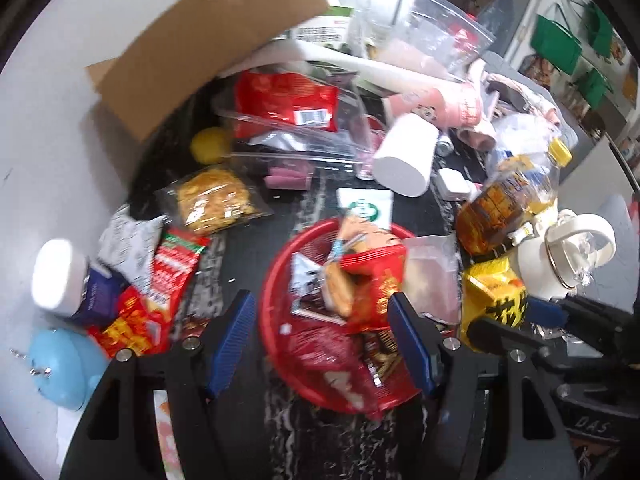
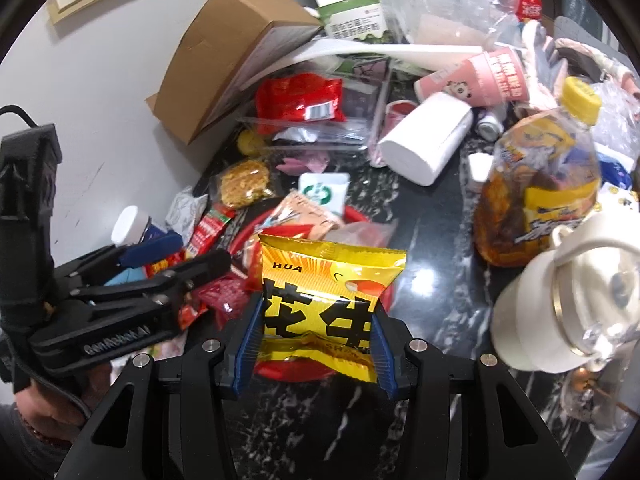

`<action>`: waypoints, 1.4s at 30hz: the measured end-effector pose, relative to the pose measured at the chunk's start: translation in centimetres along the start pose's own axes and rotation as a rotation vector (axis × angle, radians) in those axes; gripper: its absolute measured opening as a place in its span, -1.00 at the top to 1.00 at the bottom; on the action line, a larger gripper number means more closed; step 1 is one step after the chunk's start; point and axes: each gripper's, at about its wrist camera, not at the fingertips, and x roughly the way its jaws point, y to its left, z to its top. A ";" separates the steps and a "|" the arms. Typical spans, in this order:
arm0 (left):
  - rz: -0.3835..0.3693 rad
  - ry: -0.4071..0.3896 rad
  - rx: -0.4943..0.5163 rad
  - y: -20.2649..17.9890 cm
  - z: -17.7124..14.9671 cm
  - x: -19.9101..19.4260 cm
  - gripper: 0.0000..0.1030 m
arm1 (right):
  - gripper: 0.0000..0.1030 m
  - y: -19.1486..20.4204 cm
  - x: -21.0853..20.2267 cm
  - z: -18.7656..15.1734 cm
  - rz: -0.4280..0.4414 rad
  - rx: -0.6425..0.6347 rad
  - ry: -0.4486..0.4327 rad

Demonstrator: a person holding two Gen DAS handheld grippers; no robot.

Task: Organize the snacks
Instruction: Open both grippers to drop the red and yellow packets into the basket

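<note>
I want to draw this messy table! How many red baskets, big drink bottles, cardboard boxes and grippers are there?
red basket: 1
big drink bottle: 1
cardboard box: 1
grippers: 2, the left gripper open, the right gripper holding a yellow packet
Total: 5

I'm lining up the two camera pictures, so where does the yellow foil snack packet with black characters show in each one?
Left wrist view: yellow foil snack packet at lower right, right of the red plastic basket.
Right wrist view: bottom centre, clamped between blue fingers.
Shared landmark: the basket.
</note>
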 end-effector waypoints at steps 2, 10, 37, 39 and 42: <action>0.015 -0.006 -0.007 0.7 -0.4 -0.5 -0.31 | 0.07 0.5 0.8 -0.5 0.013 -0.007 0.017; 0.060 0.007 -0.028 2.3 -2.1 -0.9 -0.31 | 0.07 2.5 3.5 -1.9 0.032 -0.070 0.011; 0.050 0.079 -0.068 2.4 -4.3 0.3 -0.31 | -0.19 2.6 5.7 -2.9 -0.022 -0.132 0.049; 0.049 0.077 -0.066 2.3 -4.3 0.1 -0.31 | -0.19 2.7 5.5 -2.9 -0.023 -0.134 0.047; 0.046 0.073 -0.066 2.3 -4.3 -0.1 -0.31 | -0.19 2.8 5.1 -2.7 -0.025 -0.141 0.040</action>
